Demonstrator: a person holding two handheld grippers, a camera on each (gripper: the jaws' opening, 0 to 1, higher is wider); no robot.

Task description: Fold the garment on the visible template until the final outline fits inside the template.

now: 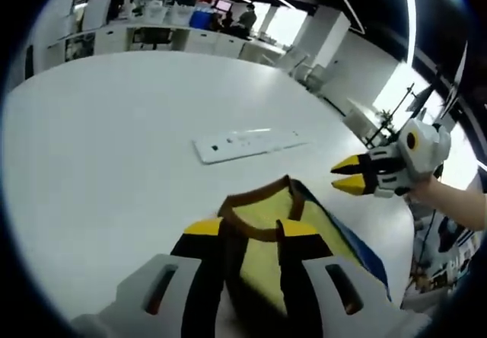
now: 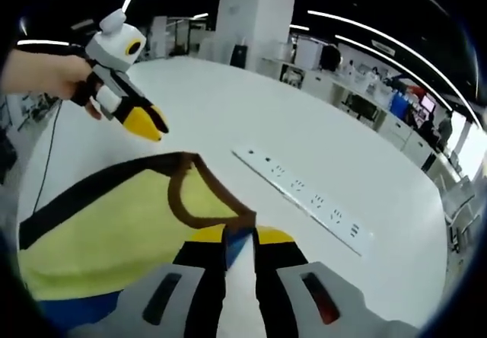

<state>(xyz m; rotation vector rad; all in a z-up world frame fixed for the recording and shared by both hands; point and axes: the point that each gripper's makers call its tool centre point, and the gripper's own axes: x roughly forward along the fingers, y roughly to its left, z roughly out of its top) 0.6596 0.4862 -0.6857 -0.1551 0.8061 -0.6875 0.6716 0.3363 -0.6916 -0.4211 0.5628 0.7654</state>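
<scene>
A yellow garment (image 1: 262,215) with a brown collar and dark blue edging lies on the white table (image 1: 114,140). In the left gripper view it spreads just beyond my left gripper (image 1: 252,230), whose jaws stand apart with the collar showing between them. My right gripper (image 1: 344,176), held by a hand, hovers right of the garment and apart from it, tips slightly parted. In the right gripper view the garment (image 2: 114,231) lies to the left, its collar tip between the narrowly parted jaws of my right gripper (image 2: 240,237). My left gripper (image 2: 148,125) hangs above the garment's far edge.
A long white power strip (image 1: 247,144) lies on the table past the garment, also in the right gripper view as the power strip (image 2: 304,193). The table edge (image 1: 396,239) runs close by. Desks, cabinets and people stand far behind.
</scene>
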